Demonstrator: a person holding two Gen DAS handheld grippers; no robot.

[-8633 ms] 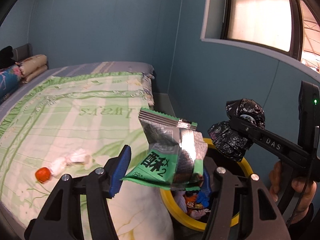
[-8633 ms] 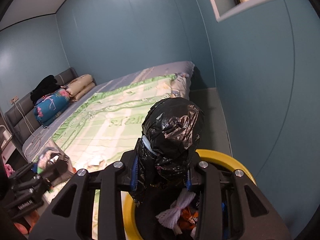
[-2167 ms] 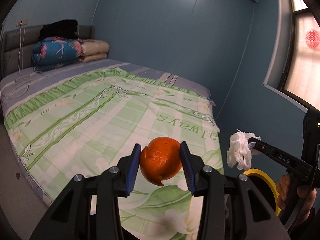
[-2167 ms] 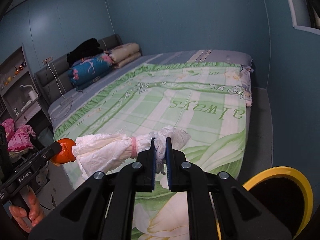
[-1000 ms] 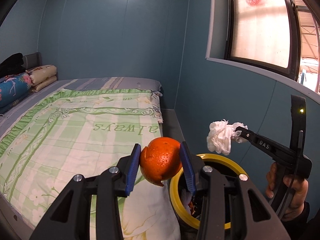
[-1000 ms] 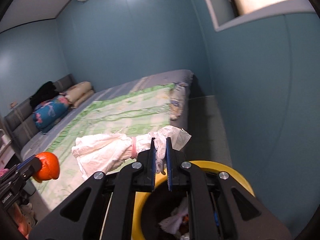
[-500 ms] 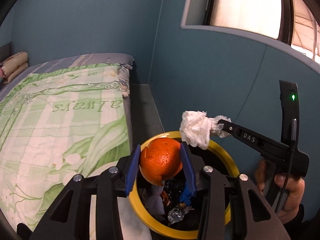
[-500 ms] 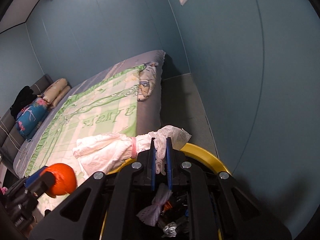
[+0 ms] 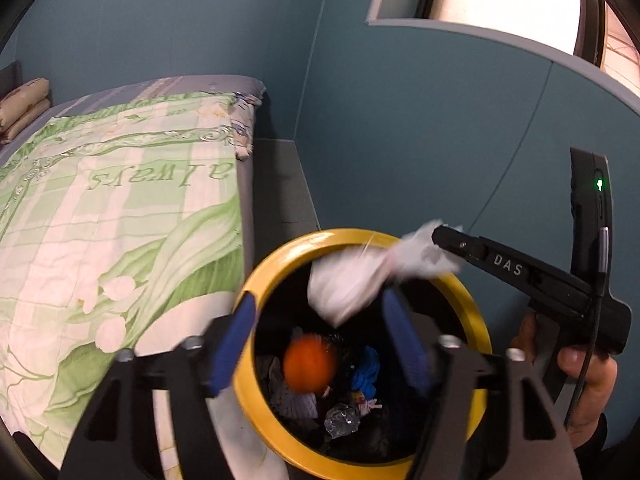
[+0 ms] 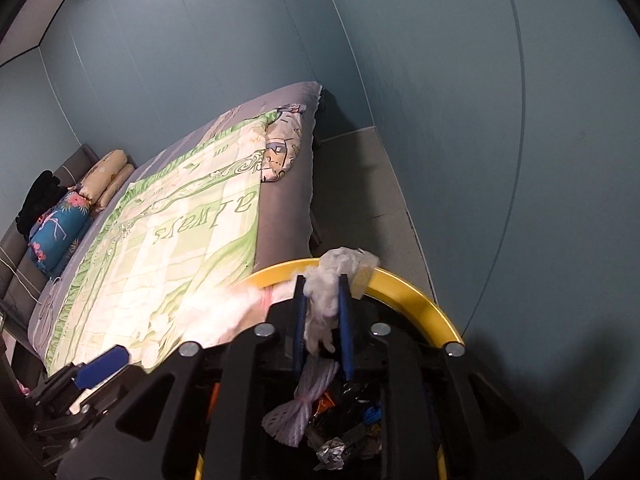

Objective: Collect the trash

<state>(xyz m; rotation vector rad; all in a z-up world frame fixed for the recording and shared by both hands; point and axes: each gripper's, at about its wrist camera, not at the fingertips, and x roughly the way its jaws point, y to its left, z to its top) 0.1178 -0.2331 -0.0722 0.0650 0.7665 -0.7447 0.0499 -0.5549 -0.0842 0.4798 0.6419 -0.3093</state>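
My left gripper (image 9: 320, 344) hangs over the yellow-rimmed bin (image 9: 360, 236), its jaws opening, with nothing between the blue pads. The orange (image 9: 308, 362) is a blur below them, falling among the trash. From the right, my right gripper (image 9: 436, 236) reaches over the far rim. The white tissue bundle (image 9: 348, 280) sags from its tip into the bin mouth. In the right wrist view the right gripper (image 10: 322, 308) has its jaws opening. The tissue's (image 10: 344, 258) tail sits loose between the pads, over the bin (image 10: 404, 284).
The bin holds several scraps, among them a blue one (image 9: 366, 372) and crumpled foil (image 9: 340, 420). A bed with a green and white quilt (image 9: 120, 220) borders it on the left. A blue wall and a strip of floor (image 9: 280, 184) lie beyond. A hand (image 9: 584, 364) grips the right handle.
Both grippers have come down over the bin. The left jaws have spread and the orange has dropped out. The right pads have parted and the tissue bundle has swung downward.
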